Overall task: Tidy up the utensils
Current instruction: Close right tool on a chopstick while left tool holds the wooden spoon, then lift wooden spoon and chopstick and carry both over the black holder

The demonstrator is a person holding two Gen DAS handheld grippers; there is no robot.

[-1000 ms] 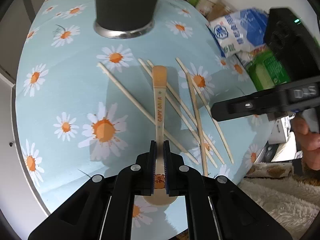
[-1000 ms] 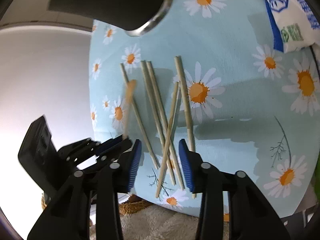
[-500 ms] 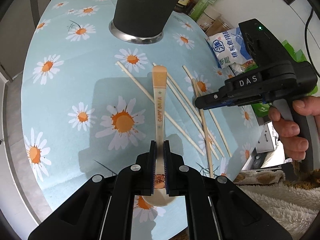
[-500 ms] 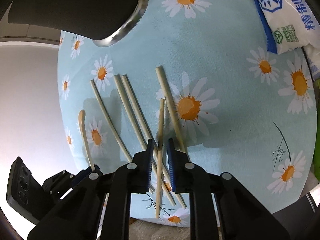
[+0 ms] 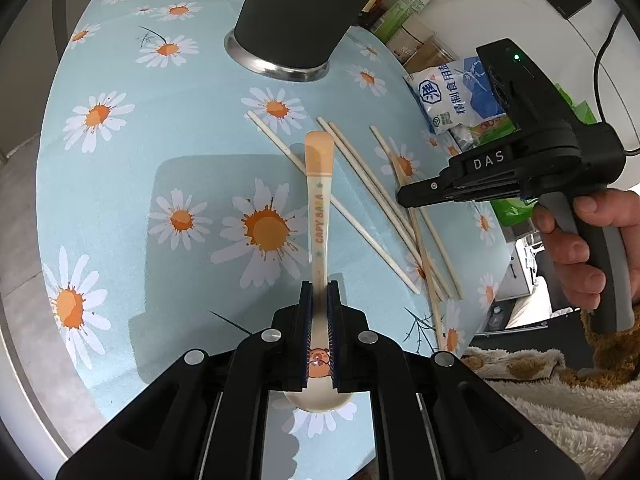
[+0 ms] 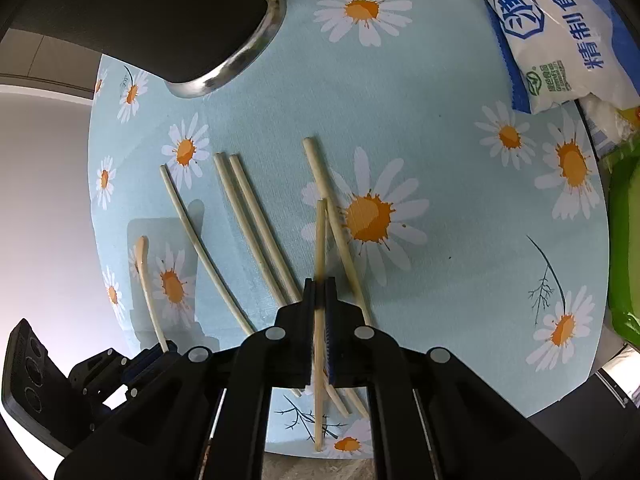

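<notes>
My left gripper (image 5: pixel 319 292) is shut on a cream spoon (image 5: pixel 319 204) with an orange handle tip and holds it above the daisy tablecloth. My right gripper (image 6: pixel 319 286) is shut on one wooden chopstick (image 6: pixel 319 240), lifted off the cloth. It shows from the side in the left wrist view (image 5: pixel 404 200), over the chopstick pile. Several more chopsticks (image 6: pixel 244 216) lie loose on the cloth, also seen in the left wrist view (image 5: pixel 360 184). The dark metal-rimmed utensil holder (image 5: pixel 288 20) stands at the far side, also in the right wrist view (image 6: pixel 168 20).
A white and blue salt bag (image 5: pixel 452 96) and a green packet (image 6: pixel 624 248) lie at the table's right. Bottles and jars (image 5: pixel 416 8) stand behind the holder. The round table's edge (image 5: pixel 68 336) is close below both grippers. A fluffy rug (image 5: pixel 540 400) lies on the floor.
My right gripper went from open around the chopsticks to shut on one chopstick and lifted it. My left gripper rose with the spoon, and the table looks farther below.
</notes>
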